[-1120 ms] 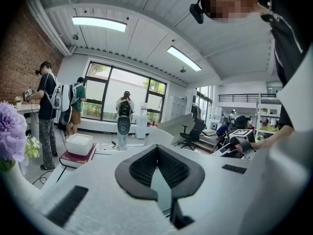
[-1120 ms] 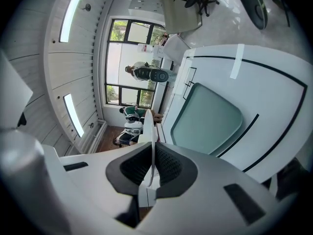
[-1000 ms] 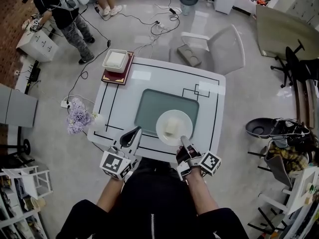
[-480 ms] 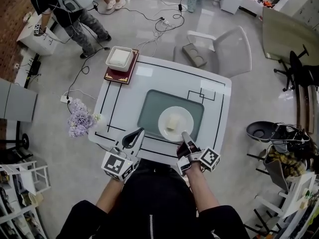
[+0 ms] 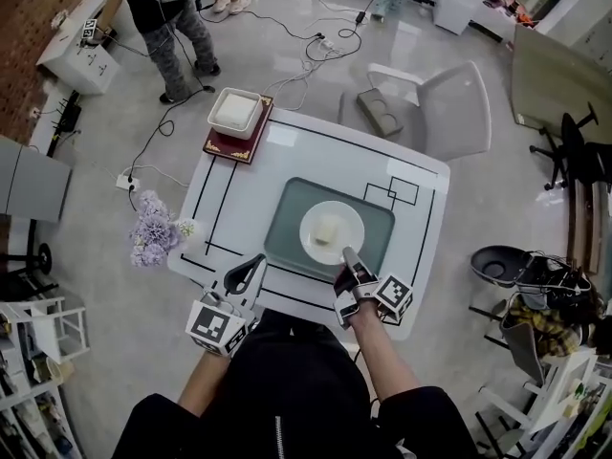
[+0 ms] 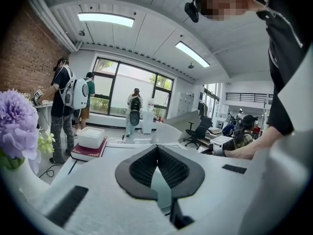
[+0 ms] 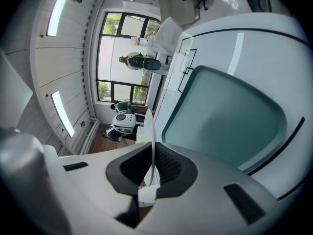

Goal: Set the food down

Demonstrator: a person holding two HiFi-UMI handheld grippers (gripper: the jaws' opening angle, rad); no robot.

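Note:
A white plate [image 5: 312, 243] carries a pale block of food [image 5: 328, 229] and hangs just over the green mat [image 5: 287, 218] on the white table [image 5: 421, 256]. My right gripper [image 5: 347, 253] is shut on the plate's near rim. In the right gripper view the plate [image 7: 151, 131] shows edge-on between the pads of that gripper [image 7: 152, 150], with the mat [image 7: 225, 121] beyond it. My left gripper [image 5: 257, 260] rests near the table's near-left edge, shut and holding nothing. In its own view the left gripper [image 6: 157, 148] has its tips together.
A white box [image 5: 235, 111] sits on a dark red book [image 5: 222, 142] at the table's far left corner. Purple flowers [image 5: 151, 226] stand off the left edge. A grey chair [image 5: 435, 108] faces the far side. A person [image 5: 167, 8] and floor cables lie beyond.
My right gripper has carried the plate farther over the mat's middle and lower. The left gripper has shifted only a little along the near edge.

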